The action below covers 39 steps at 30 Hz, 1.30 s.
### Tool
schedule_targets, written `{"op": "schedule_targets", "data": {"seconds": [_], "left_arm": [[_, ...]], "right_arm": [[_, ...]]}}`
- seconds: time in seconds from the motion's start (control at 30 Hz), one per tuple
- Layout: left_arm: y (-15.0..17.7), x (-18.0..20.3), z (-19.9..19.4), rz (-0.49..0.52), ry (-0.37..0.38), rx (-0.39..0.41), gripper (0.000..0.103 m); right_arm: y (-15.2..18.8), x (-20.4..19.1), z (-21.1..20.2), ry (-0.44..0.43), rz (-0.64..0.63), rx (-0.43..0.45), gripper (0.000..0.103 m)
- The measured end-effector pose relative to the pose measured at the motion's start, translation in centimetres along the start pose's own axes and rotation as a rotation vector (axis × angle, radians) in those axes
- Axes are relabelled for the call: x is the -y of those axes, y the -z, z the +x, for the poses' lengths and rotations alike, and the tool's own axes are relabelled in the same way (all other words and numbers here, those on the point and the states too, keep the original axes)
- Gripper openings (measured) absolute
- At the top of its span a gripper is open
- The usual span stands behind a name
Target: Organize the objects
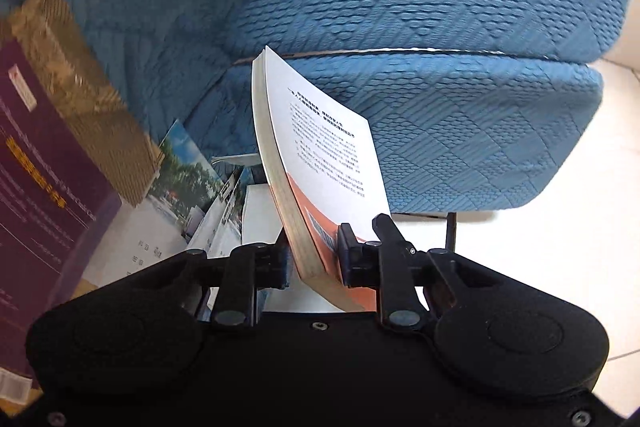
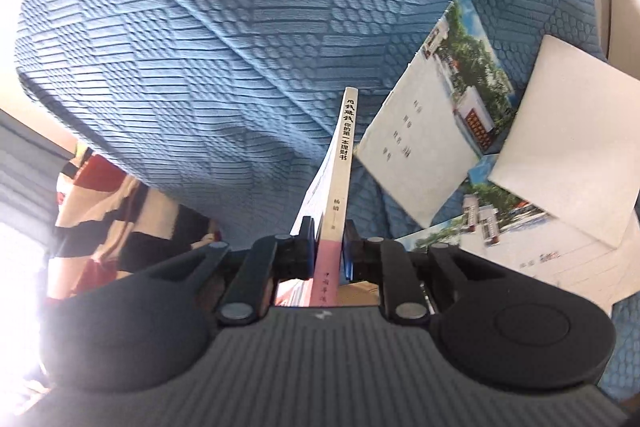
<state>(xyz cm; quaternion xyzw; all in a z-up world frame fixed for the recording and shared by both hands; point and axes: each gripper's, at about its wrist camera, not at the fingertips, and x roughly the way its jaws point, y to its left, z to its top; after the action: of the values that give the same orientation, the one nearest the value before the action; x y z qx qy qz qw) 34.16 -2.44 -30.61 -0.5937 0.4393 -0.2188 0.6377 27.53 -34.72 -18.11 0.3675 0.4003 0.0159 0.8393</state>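
Held upright on edge between both claws: a thin paperback book with a white and orange cover [image 1: 320, 147], tilted slightly, its far end reaching toward the blue quilted fabric cushion [image 1: 440, 27].

In the left wrist view, left gripper [image 1: 314, 255] narrowed to about the book's thickness, blue pads pressing on either face of the near lower corner, over the orange band of the cover. Printed back cover with dark text turned to the right of that claw; page edges turned left. Book raised clear of the pile beneath it.

In the right wrist view, right gripper [image 2: 328, 247] nearly closed, pads clamped on the same book at its spine [image 2: 347, 147], white with black characters above and pink lower down. Spine running straight out from between the fingers toward the cushion.

Relative to the held book: left of it in the left wrist view, a thick purple-covered book with a gold patterned page edge [image 1: 48, 167], leaning and blurred. Between the two, thin booklets with a photo of trees and a white building [image 1: 184, 179], lying loose against the cushion. Right of the book in the right wrist view, the same booklets fanned out, with a plain white sheet or card [image 2: 568, 155] overlapping them.
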Motion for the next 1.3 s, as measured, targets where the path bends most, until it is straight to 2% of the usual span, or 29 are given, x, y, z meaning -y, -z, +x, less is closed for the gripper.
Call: {"op": "schedule_targets", "data": {"seconds": [0.4, 0.67, 0.9, 1.03, 1.3], "left_arm": [[-0.3, 7.3, -7.6, 0.185, -0.089, -0.009, 0.02], [0.3, 8.8, -12.0, 0.25, -0.094, -0.014, 0.021], [1.6, 8.1, -15.0, 0.323, -0.092, 0.008, 0.021], [2.2, 7.1, -15.6, 0.406, -0.111, 0.001, 0.021], [2.2, 2.4, -15.6, 0.401, -0.152, -0.046, 0.022]], "right_arm": [[2.8, -4.9, -3.9, -0.117, -0.011, 0.051, 0.018], [5.4, -7.7, -5.8, -0.163, -0.04, 0.073, 0.019], [8.5, -8.5, -6.5, -0.204, -0.048, 0.1, 0.02], [10.7, -8.1, -6.3, -0.207, -0.072, 0.119, 0.02], [14.9, -6.1, -4.1, -0.169, -0.055, 0.12, 0.02]]}}
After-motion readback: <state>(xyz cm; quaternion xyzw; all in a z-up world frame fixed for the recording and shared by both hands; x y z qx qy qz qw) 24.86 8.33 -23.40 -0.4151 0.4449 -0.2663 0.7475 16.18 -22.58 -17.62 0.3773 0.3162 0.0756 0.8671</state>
